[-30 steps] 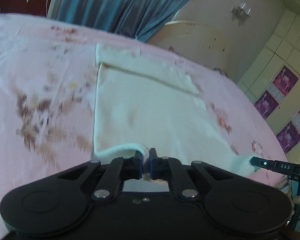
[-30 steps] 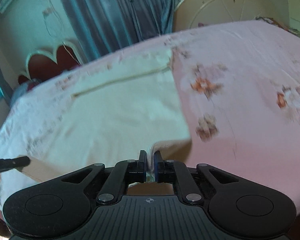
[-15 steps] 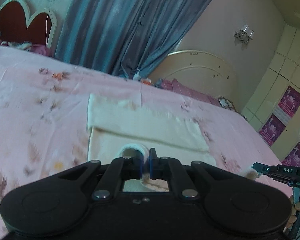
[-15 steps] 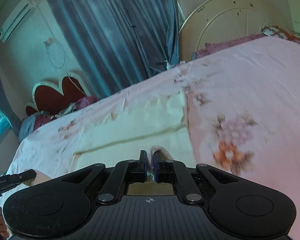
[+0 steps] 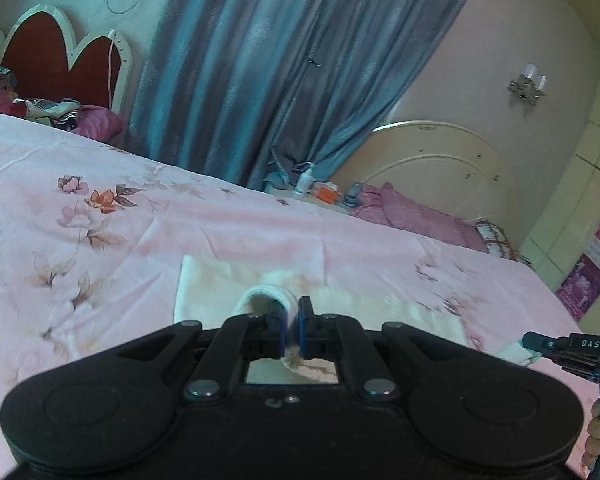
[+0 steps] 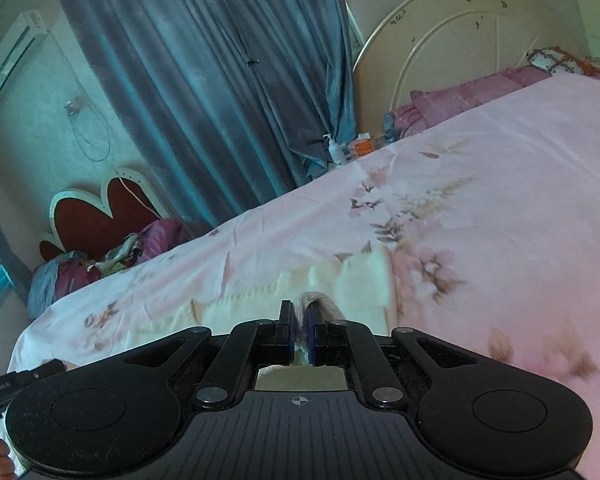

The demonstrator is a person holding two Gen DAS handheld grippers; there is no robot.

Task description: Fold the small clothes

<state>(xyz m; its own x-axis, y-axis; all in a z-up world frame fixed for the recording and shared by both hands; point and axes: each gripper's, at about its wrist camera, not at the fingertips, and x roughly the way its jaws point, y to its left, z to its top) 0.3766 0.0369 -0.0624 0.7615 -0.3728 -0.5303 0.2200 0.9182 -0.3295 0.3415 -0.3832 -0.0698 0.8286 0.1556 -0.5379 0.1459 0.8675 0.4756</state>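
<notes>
The work surface is a bed (image 5: pixel 260 232) covered by a pink sheet (image 6: pixel 500 184) of smooth, lightly creased cotton-like fabric printed with muted floral sprays. On the sheet lies the cream garment (image 5: pixel 204 284), a soft, matte, thick-looking cloth with a straight left edge and a squared far corner; in the right wrist view its far edge appears blurred and uneven (image 6: pixel 364 276).

The left gripper (image 5: pixel 291 334) is clamped on a rolled hem of the cream garment; the cloth curls into a loop just left of the blue pads. The right gripper (image 6: pixel 299 338) is likewise clamped on a fold of the cream garment, with a ribbed, rounded edge of the cloth bulging to the right of its fingers. Both grippers have black, rigid bodies with round bosses and metal pivot screws. The tip of the right gripper shows at the right edge of the left wrist view, held by a hand (image 5: pixel 598 436).

Behind the bed hangs a blue-grey curtain (image 5: pixel 284 64) in heavy vertical pleats with a slight sheen. A red scalloped headboard (image 5: pixel 60 60) with a white border stands to its left; a cream arched headboard (image 6: pixel 460 40) with radial ribs stands to its right. A white pump bottle (image 6: pixel 335 152) and an orange box (image 6: pixel 360 146) sit between the two beds; the surface bearing them cannot be determined.
</notes>
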